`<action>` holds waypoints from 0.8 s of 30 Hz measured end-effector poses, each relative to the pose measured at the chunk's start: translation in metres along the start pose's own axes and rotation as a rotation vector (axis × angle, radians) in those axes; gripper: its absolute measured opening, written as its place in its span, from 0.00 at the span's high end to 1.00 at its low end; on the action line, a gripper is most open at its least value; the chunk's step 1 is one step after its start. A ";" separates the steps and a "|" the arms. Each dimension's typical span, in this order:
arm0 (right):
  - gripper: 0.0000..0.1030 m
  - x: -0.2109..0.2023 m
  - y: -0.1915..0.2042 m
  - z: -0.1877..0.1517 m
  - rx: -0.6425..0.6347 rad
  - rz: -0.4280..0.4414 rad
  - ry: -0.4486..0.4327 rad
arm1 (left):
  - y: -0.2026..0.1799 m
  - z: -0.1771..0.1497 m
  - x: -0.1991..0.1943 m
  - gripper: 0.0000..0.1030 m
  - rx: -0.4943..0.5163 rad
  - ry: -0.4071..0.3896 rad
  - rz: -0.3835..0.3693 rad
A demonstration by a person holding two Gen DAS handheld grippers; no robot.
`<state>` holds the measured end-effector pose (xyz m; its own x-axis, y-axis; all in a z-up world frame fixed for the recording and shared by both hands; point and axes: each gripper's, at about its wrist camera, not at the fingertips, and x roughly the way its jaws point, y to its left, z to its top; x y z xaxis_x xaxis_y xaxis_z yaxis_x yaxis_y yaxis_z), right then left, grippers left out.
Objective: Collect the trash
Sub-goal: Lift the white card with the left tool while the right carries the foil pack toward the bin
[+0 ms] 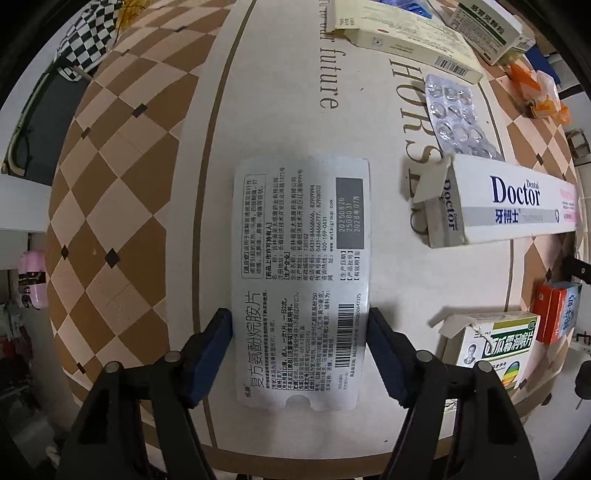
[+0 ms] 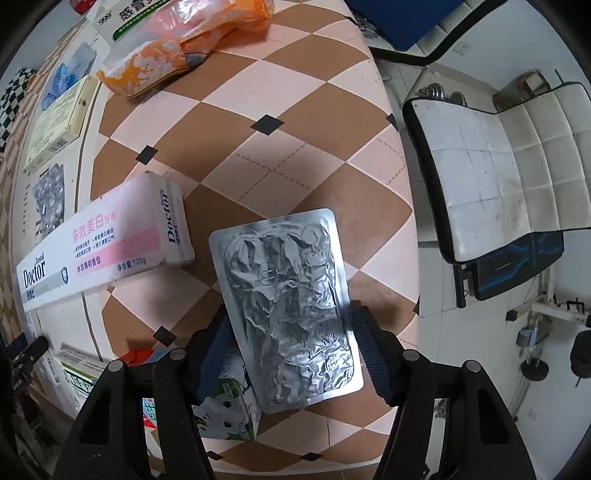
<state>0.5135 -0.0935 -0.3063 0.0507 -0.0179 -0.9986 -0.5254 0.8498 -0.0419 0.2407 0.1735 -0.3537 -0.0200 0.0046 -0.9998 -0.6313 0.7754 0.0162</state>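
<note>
In the left wrist view, one flat printed medicine card (image 1: 301, 280) is being clamped at the lower centre of the frame by the left gripper (image 1: 300, 345), its two blue pads (image 1: 212, 356) being pressed against the card's long edges. The card is being held over the pale centre of one checkered tablecloth (image 1: 122, 206). To the right, one silver blister sheet (image 1: 456, 118) is lying flat, and just below it one long white toothpaste box (image 1: 506, 205) with an opened end flap is resting. Two cream medicine boxes (image 1: 410, 40) are lying along the upper edge, a green-labelled one (image 1: 487, 27) beside them. At the lower right, one green and white box (image 1: 498, 349) and one red and blue box (image 1: 557, 314) are sitting near each other. One orange wrapper (image 1: 539, 92) is lying at the upper right.

In the right wrist view, the same toothpaste box (image 2: 103, 243) is seen at the left. One crumpled foil blister pack (image 2: 291, 310) is being gripped at the lower centre by the right gripper (image 2: 291, 356), both pads (image 2: 375, 358) being closed on its side edges. It is being held above the tablecloth, and whether it is touching the cloth cannot be told. One small green and white carton (image 2: 229, 410) is lying beneath it. One orange wrapper (image 2: 177, 48) is lying at the top. One white padded chair (image 2: 498, 166) is standing at the right.
</note>
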 end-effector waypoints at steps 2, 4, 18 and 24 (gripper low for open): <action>0.42 -0.007 0.007 -0.003 -0.012 0.001 -0.009 | -0.003 -0.003 -0.001 0.32 0.004 -0.011 0.011; 0.42 -0.011 0.011 -0.004 -0.011 0.005 -0.029 | -0.005 0.001 -0.008 0.32 0.009 -0.028 0.014; 0.43 -0.089 0.011 -0.026 0.069 0.086 -0.232 | -0.030 -0.037 -0.074 0.32 0.007 -0.233 0.041; 0.76 -0.138 0.033 -0.062 0.028 0.168 -0.320 | -0.012 -0.099 -0.097 0.32 0.022 -0.341 -0.011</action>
<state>0.4367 -0.0960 -0.1719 0.2316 0.2854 -0.9300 -0.5255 0.8412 0.1273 0.1733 0.1016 -0.2554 0.2495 0.2044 -0.9466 -0.6129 0.7901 0.0090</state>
